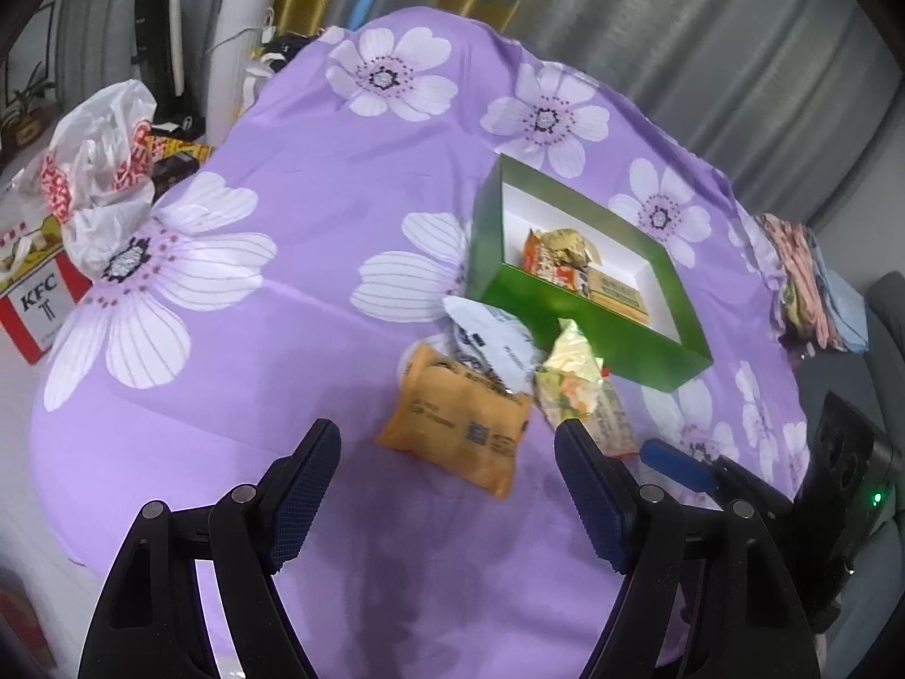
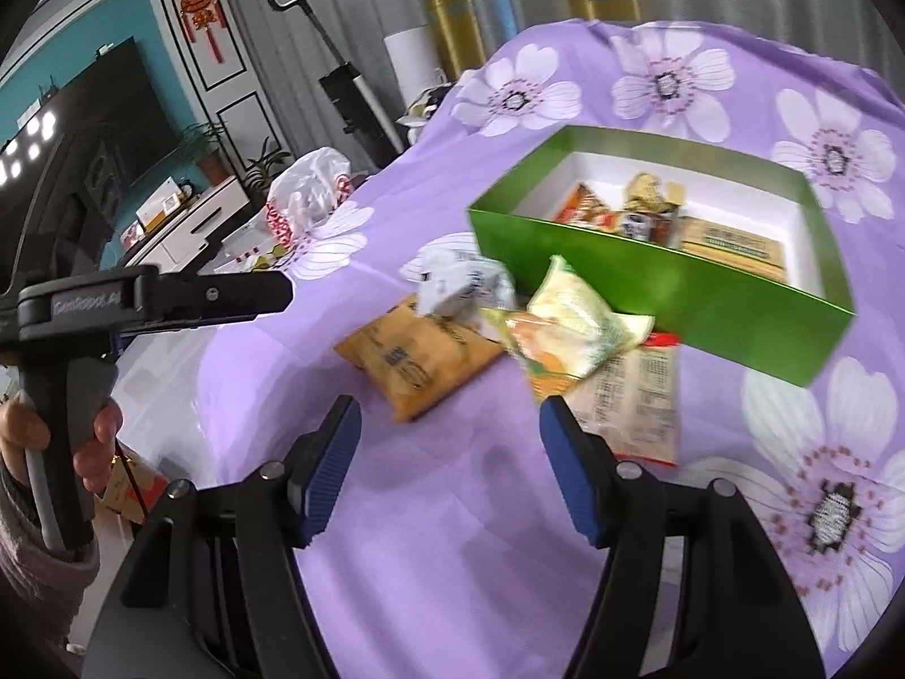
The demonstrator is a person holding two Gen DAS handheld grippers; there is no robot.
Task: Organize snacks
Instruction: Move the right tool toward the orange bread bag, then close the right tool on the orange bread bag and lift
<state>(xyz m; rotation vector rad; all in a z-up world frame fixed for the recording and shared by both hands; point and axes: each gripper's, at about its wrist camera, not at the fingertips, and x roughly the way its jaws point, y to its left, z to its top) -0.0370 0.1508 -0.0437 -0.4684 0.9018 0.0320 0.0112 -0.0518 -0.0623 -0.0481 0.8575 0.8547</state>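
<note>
Fingers on both grippers stood spread with nothing between them. The left gripper [image 1: 447, 481] hung low over the purple flowered cloth [image 1: 317, 237], its dark blue pads [image 1: 305, 498] framing the near edge of the orange packet [image 1: 461, 424]. The right gripper [image 2: 449, 464] hovered just as wide apart a little to the side, and its own view looked straight at the same loose pile, which suggests both tools were being lined up for the next pick rather than carrying anything.

That pile lay on the cloth just in front of the green box [image 1: 565, 311]. The orange packet sat nearest, flat and free on its near side, probably the easiest to pinch. A white packet [image 1: 492, 339] leaned over its far corner, and a pale yellow bag [image 1: 568, 373] rested against the box wall, partly on top of a flat sachet with printed text [image 2: 633, 402], so those would likely shift if the lower one were pulled first.

Inside the box, a few snacks [image 1: 571, 266] were already gathered toward one end, leaving white floor bare at the other, seemingly room for the rest. Off to the left edge sat a crumpled plastic bag [image 1: 102, 170] and a KFC box [image 1: 39, 305], well apart from the work.
</note>
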